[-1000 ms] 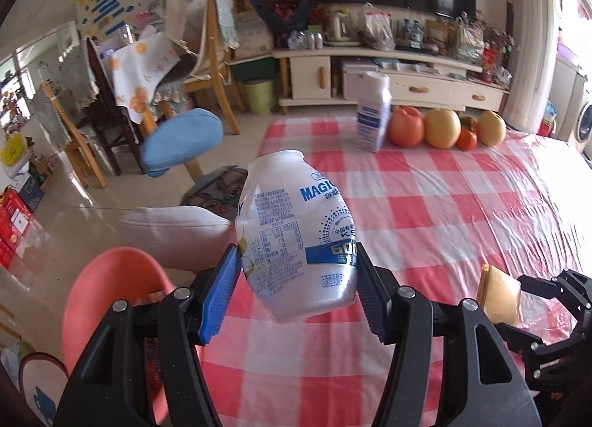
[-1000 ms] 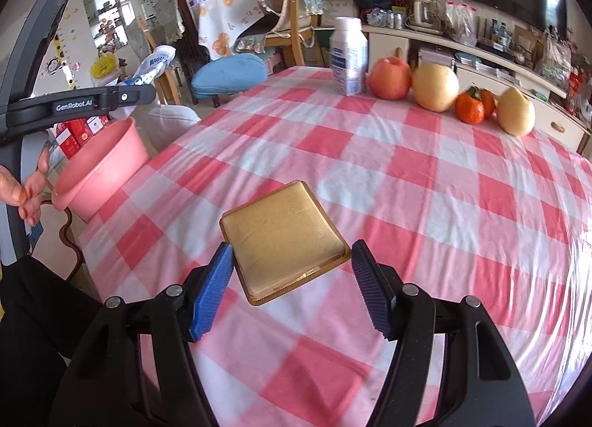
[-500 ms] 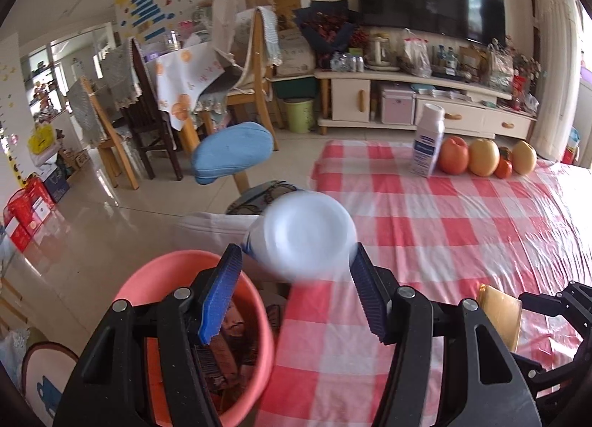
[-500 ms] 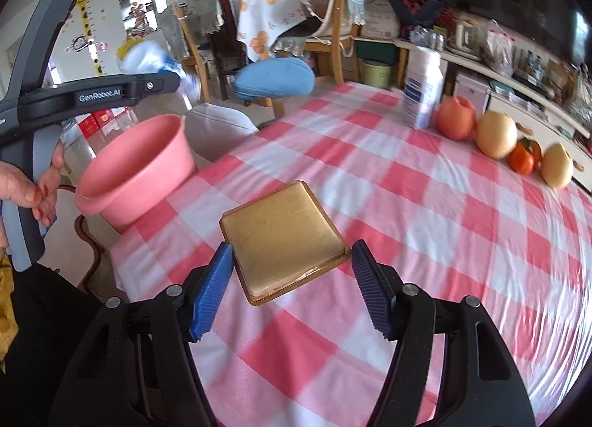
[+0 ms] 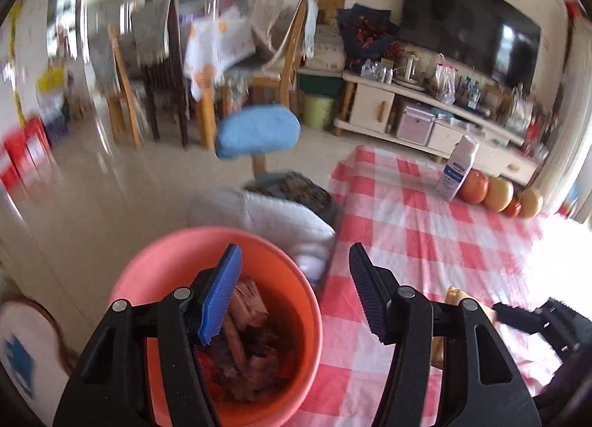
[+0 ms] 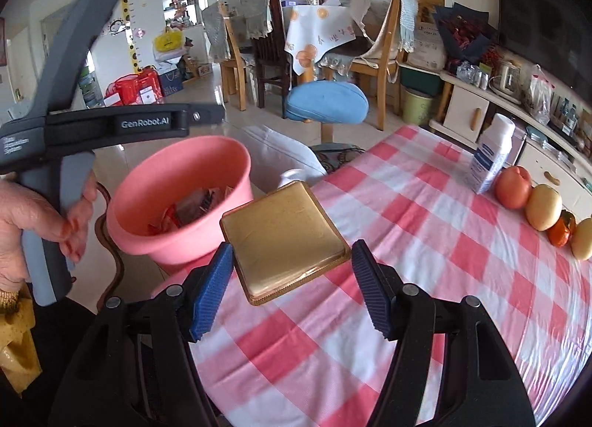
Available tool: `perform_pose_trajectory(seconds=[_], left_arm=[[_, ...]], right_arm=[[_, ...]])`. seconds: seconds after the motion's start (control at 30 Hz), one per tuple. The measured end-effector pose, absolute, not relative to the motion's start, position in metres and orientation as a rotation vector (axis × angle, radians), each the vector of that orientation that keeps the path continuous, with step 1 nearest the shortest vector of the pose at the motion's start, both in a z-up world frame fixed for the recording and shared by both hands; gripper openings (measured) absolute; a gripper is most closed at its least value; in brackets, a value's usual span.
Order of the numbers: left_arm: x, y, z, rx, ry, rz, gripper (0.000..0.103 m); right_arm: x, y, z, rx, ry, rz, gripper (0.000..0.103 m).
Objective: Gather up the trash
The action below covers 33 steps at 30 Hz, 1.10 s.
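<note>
Gone from the left gripper (image 5: 294,293) is the white bottle it carried a second ago; its jaws now stand apart with nothing between them, hanging over the pink bin (image 5: 155,264) just off the table's (image 5: 425,242) left edge, so that piece of trash has probably dropped in, though I cannot pick it out among the wrappers. Meanwhile the right gripper (image 6: 292,290) has swung left toward the bin (image 6: 177,171), jaws holding the gold tray (image 6: 285,238), likely next to go in.
</note>
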<state>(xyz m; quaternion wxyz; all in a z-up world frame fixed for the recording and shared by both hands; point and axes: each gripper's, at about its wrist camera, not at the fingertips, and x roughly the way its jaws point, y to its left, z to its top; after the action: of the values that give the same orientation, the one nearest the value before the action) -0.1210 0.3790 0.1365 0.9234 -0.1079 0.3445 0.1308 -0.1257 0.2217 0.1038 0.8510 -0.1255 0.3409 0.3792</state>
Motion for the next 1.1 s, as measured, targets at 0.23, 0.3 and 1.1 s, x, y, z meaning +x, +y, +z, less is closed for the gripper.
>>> perform_pose_trajectory(seconds=[0.23, 0.3, 1.1], left_arm=[[-0.106, 0.386, 0.129, -0.354, 0.71, 0.186, 0.061], [-0.105, 0.383, 0.131, -0.346, 0.697, 0.196, 0.061], [-0.177, 0.475, 0.168, -0.487, 0.436, 0.57, 0.096]], right_arm=[[-0.121, 0.2, 0.08, -0.225, 0.769, 0.757, 0.067], [-0.12, 0.195, 0.078, -0.212, 0.776, 0.756, 0.067], [-0.142, 0.348, 0.103, -0.326, 0.63, 0.979, 0.082]])
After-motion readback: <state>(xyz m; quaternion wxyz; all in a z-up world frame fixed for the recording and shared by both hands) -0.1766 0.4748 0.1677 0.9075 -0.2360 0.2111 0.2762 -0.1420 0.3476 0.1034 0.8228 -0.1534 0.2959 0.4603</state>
